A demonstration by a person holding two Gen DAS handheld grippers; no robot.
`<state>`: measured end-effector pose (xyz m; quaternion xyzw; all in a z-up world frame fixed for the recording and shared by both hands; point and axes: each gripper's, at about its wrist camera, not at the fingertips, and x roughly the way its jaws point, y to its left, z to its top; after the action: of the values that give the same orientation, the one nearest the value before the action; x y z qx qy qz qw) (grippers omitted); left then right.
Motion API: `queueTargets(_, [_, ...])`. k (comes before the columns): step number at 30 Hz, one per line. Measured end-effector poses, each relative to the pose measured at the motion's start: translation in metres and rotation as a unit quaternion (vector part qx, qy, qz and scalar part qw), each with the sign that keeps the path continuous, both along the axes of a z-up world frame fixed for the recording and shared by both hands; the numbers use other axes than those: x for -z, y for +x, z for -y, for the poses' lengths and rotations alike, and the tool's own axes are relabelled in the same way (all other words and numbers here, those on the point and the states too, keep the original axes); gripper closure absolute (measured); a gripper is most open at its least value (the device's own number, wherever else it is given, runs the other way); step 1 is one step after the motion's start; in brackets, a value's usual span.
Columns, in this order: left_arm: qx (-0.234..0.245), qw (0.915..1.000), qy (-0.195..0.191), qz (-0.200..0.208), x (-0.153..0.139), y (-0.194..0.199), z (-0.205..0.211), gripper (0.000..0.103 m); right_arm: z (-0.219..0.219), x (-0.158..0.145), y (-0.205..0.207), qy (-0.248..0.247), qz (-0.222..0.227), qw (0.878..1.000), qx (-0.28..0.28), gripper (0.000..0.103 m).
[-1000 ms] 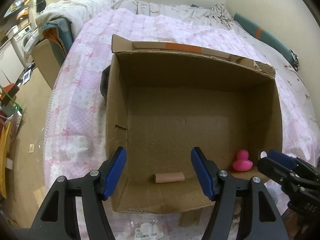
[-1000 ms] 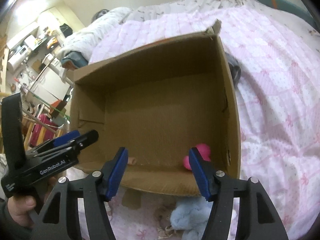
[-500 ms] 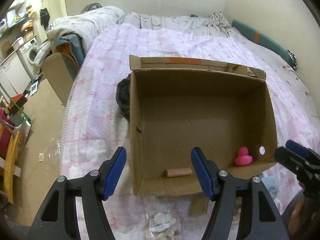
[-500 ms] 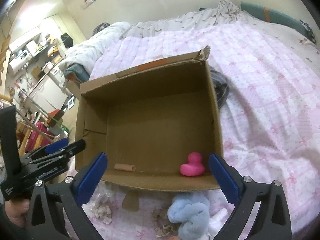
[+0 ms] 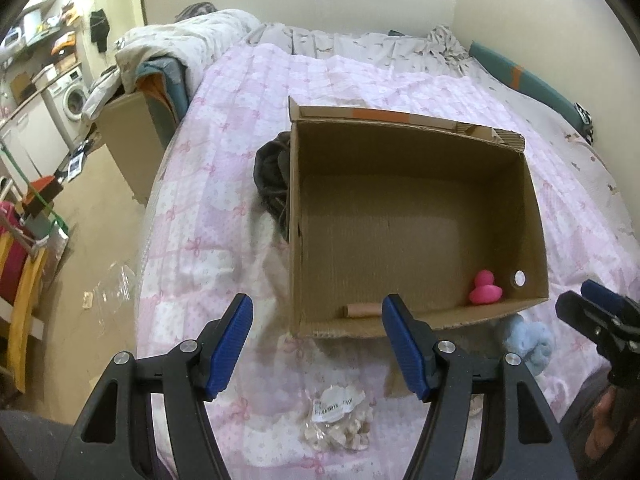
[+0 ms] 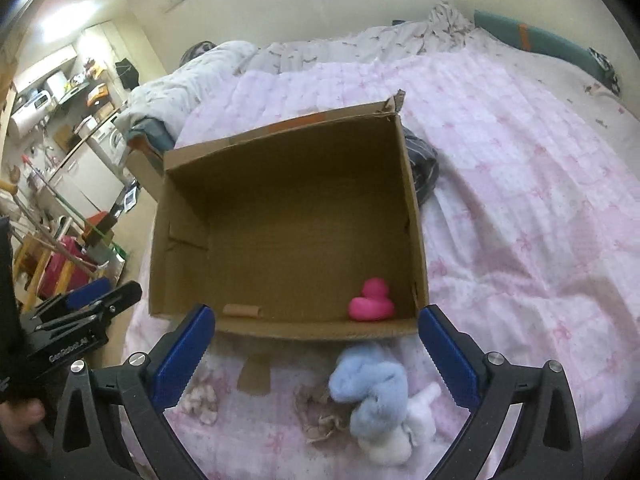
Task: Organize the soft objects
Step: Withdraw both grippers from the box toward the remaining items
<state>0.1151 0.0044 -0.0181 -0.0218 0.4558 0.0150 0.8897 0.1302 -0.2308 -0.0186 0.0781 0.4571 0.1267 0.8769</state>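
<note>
An open cardboard box [image 5: 296, 208] [image 6: 414, 216] sits on the pink bed. Inside lie a pink rubber duck [image 5: 485, 289] [image 6: 371, 303] and a small cardboard tube [image 5: 363, 310] [image 6: 242, 310]. A light blue and white plush toy [image 6: 374, 396] [image 5: 528, 340] lies on the bed just in front of the box. My right gripper [image 6: 316, 354] is open wide and empty, above and around the plush. My left gripper [image 5: 318, 348] is open and empty, in front of the box's near left corner. A bag of small shells [image 5: 340, 424] lies below it.
A dark garment [image 5: 272, 172] [image 6: 422, 166] lies against the box's far side. Small beige clumps [image 6: 320, 416] lie by the plush. The bed's edge drops to the floor at the left [image 5: 100, 264], with a washer and clutter beyond.
Both grippers have pulled back from the box toward me. The right gripper has opened wider. The plush, shells and box front have come into view.
</note>
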Motion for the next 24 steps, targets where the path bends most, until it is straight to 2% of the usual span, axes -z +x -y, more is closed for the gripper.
queueTargets(3, [-0.002,1.0000,-0.008,-0.002,-0.002,-0.006,-0.001,0.039,-0.004,-0.004,-0.010,-0.012,-0.002,1.000,0.005,0.000])
queueTargets(8, [-0.006,0.9999,-0.011,-0.005,-0.003,-0.014,-0.004,0.039,0.003,0.001,-0.020,0.002,-0.025,0.999,0.020,0.000])
queueTargets(14, [-0.024,0.9995,-0.013,-0.015,0.001,-0.020,-0.020,0.039,0.007,-0.001,-0.030,0.002,-0.019,1.000,0.024,0.000])
queueTargets(18, [-0.046,0.9975,-0.029,-0.045,0.011,-0.020,-0.034,0.039,0.004,0.001,-0.035,-0.003,-0.024,1.000,0.013,0.000])
queueTargets(21, [-0.052,0.9938,-0.054,-0.083,0.023,-0.018,-0.043,0.039,-0.005,0.005,-0.038,-0.054,-0.026,0.998,0.013,0.000])
queueTargets(24, [-0.064,0.9883,-0.076,-0.116,0.037,-0.017,-0.050,0.039,-0.007,0.007,-0.038,-0.044,-0.034,0.998,0.001,0.000])
